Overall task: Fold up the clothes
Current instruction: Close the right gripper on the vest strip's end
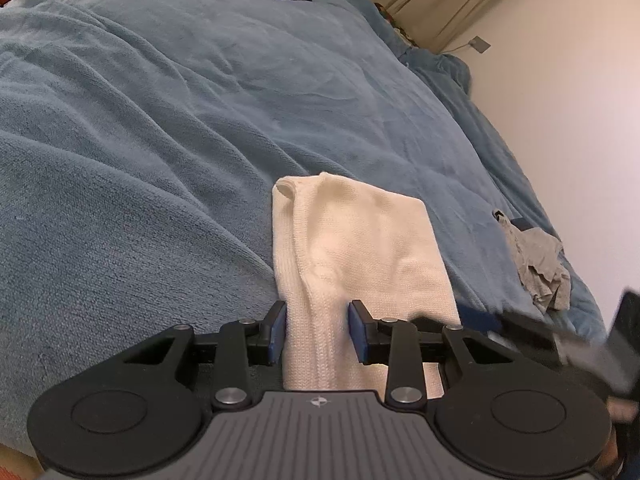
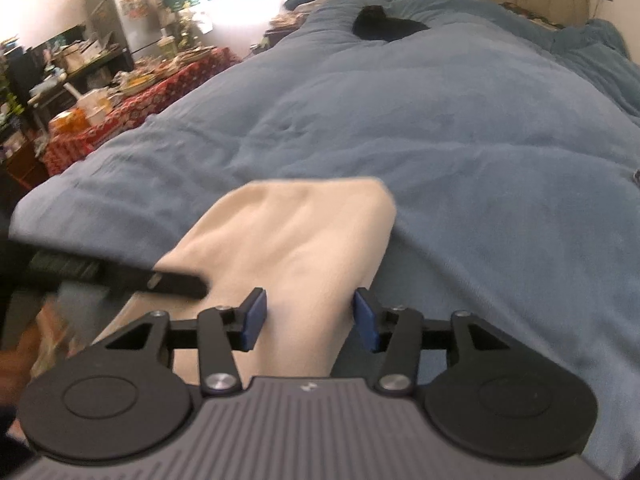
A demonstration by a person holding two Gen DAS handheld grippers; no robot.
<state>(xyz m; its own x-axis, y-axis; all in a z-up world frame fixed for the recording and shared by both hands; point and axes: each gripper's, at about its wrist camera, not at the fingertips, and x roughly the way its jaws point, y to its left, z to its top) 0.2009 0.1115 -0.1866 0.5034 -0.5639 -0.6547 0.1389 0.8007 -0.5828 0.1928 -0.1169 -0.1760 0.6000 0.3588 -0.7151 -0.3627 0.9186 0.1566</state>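
Start at your left. The left gripper (image 1: 318, 330) points down at the bed, its jaws partly closed. The blue pads (image 1: 278, 332) press from both sides on a raised ridge of the cream cloth (image 1: 360, 248), so that hand has hold of it near the cloth's left edge.

The cloth lies on the blue blanket (image 1: 160, 120) as a long, narrow folded strip. Its long axis runs straight away from you, in line with the fingers of both tools. The near end sits under and between the jaws. The far end, with a rolled corner at its left, lies well ahead on the blanket.

This is what the next move turns on. Any further fold will likely have to carry the near end forward along that axis, not sideways.

Move right across the cloth. The right gripper (image 2: 310, 316) stands at the same near end, just beside the left one and toward the cloth's right edge. Its jaws are wider apart than the left's. The cream cloth (image 2: 296, 232) lies between its pads, but I see no pinch there, though that view is blurred. Treat that hand as holding nothing.

Both hands are equally near the cloth, and only the left grips it. To lift the near end evenly, the right hand probably needs to close on it first.

Farther right, a crumpled grey garment (image 1: 540, 264) lies well apart near the bed's edge, untouched.
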